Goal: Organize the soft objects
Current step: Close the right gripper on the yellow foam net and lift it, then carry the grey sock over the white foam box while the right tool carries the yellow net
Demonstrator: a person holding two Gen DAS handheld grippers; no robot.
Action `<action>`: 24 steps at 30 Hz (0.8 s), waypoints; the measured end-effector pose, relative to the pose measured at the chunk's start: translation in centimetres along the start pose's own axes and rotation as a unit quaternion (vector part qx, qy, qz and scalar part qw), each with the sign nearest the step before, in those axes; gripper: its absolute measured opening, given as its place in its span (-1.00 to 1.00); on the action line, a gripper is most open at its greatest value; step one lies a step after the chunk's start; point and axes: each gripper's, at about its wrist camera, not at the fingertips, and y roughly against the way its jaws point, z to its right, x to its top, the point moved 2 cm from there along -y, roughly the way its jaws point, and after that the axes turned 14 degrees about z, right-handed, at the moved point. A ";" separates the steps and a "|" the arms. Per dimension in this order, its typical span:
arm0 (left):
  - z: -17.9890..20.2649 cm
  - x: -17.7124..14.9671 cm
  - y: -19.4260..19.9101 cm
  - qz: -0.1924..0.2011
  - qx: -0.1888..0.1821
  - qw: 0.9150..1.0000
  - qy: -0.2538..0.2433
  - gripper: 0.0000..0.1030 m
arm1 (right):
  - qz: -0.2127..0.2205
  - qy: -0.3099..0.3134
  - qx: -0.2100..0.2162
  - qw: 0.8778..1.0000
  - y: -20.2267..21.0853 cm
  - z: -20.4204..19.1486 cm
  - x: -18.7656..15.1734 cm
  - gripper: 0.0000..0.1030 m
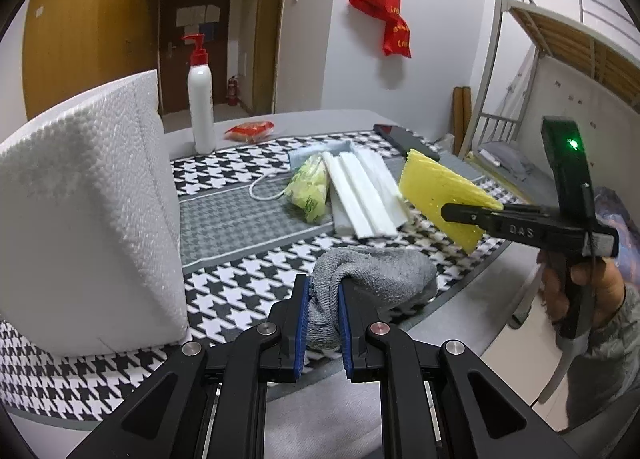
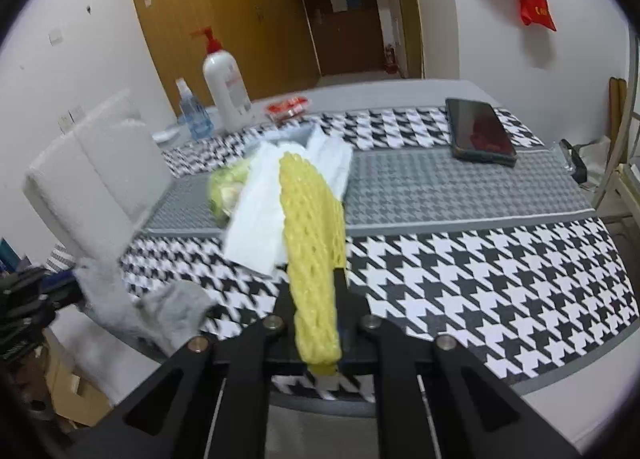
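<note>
Foam block (image 1: 86,215), white and pebbled, stood at the table's (image 1: 248,219) left edge. Near the front edge the left hand-held gripper (image 1: 323,301) pinched a grey sock (image 1: 376,275) between its blue pads (image 1: 303,315). Toward the middle of the table lay a greenish bag (image 1: 308,187) touching folded white sheets (image 1: 360,195). Over the right edge the right hand-held gripper (image 1: 452,213) was clamped on a yellow foam net (image 1: 436,195), lifted clear of the table.
</note>
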 end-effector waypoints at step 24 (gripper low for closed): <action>-0.5 5.5 4.4 0.086 0.001 0.996 -0.020 -0.72 | 0.100 -0.002 0.030 0.994 6.4 -5.5 3.3 -0.77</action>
